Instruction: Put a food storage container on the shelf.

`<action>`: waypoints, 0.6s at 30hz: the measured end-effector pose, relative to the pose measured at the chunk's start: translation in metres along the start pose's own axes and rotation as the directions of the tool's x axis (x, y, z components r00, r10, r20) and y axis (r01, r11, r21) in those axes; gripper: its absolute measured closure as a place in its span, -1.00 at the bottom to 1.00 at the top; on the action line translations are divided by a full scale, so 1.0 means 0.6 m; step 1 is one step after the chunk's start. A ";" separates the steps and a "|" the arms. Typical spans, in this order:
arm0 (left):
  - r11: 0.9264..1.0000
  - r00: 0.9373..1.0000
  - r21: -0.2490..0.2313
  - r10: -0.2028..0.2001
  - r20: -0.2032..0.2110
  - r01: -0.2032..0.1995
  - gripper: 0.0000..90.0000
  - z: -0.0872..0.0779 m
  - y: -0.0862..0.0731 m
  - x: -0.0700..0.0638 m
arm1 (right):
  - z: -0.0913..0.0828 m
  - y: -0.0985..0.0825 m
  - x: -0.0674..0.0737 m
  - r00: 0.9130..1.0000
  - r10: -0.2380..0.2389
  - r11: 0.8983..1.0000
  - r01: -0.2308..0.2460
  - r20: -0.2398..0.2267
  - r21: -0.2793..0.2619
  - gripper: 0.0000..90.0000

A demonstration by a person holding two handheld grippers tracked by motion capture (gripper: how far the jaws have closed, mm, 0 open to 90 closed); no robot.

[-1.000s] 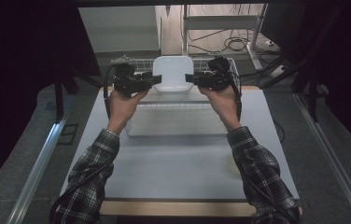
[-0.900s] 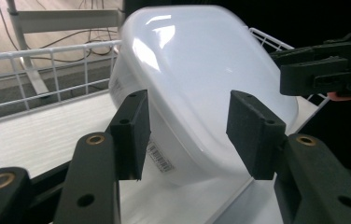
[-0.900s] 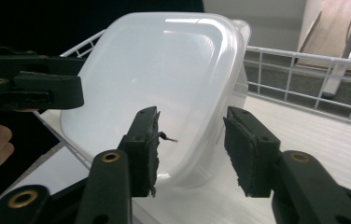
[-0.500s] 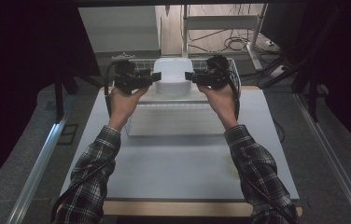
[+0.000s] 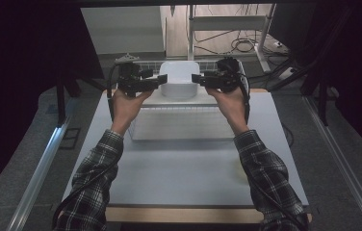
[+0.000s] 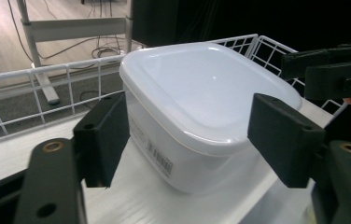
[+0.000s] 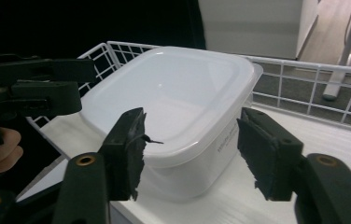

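White lidded tub [image 6: 201, 107] sits closed on a wire-railed shelf [image 6: 47, 74]; contents hidden.

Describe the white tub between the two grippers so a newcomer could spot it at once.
Start at the table and look to its far edge, where a white wire basket sits on a raised white platform. There stands the tub, between two black grippers: a square white plastic box with rounded corners, a fitted lid and a barcode label on its side.

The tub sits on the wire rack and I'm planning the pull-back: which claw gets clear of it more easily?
Left, marginally. The left claw has visible gaps beside the tub; the right claw's left pad looks nearly touching.
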State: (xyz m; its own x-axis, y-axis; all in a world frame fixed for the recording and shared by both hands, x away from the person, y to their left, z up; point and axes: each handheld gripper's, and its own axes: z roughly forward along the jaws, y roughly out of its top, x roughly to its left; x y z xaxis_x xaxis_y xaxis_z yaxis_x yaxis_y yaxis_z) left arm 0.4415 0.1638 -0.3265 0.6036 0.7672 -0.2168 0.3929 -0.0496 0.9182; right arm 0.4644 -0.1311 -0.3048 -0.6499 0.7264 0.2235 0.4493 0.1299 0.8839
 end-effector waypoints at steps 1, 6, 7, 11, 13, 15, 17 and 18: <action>1.000 1.000 -0.002 0.003 0.011 -0.003 -0.40 -0.003 -0.002 -0.001 | -0.003 -0.002 0.000 1.000 -0.003 1.000 0.003 -0.008 -0.004 -0.15; 1.000 0.999 0.025 -0.003 0.055 0.002 -0.60 -0.014 -0.012 -0.004 | -0.016 -0.014 0.003 0.999 -0.021 1.000 0.021 -0.039 -0.002 -0.30; 0.999 0.999 0.033 0.009 0.054 -0.011 -0.65 -0.016 -0.014 -0.006 | -0.018 -0.018 0.004 0.999 -0.027 1.000 0.027 -0.043 -0.002 -0.33; 0.998 0.997 0.060 0.029 0.076 -0.033 -0.76 -0.024 -0.026 -0.013 | -0.027 -0.032 0.007 0.997 -0.053 0.999 0.053 -0.061 -0.003 -0.45; 0.997 0.996 0.064 0.044 0.084 -0.049 -0.78 -0.029 -0.032 -0.018 | -0.031 -0.039 0.009 0.996 -0.065 0.998 0.065 -0.065 -0.001 -0.49; 0.995 0.995 0.068 0.067 0.076 -0.072 -0.81 -0.034 -0.038 -0.024 | -0.034 -0.047 0.011 0.994 -0.081 0.997 0.082 -0.068 0.005 -0.54; 0.994 0.994 0.063 0.087 0.074 -0.091 -0.82 -0.039 -0.045 -0.030 | -0.038 -0.056 0.014 0.993 -0.096 0.995 0.097 -0.068 0.009 -0.58; 0.993 0.993 0.060 0.095 0.077 -0.099 -0.83 -0.042 -0.049 -0.033 | -0.040 -0.060 0.015 0.992 -0.103 0.994 0.104 -0.070 0.012 -0.60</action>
State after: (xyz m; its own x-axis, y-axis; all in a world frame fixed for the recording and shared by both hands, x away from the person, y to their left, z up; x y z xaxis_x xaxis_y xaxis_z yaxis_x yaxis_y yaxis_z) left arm 0.4007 0.1662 -0.3410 0.6895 0.7079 -0.1536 0.3721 -0.1642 0.9135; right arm 0.4276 -0.1457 -0.3249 -0.7339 0.6604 0.1592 0.3865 0.2132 0.8973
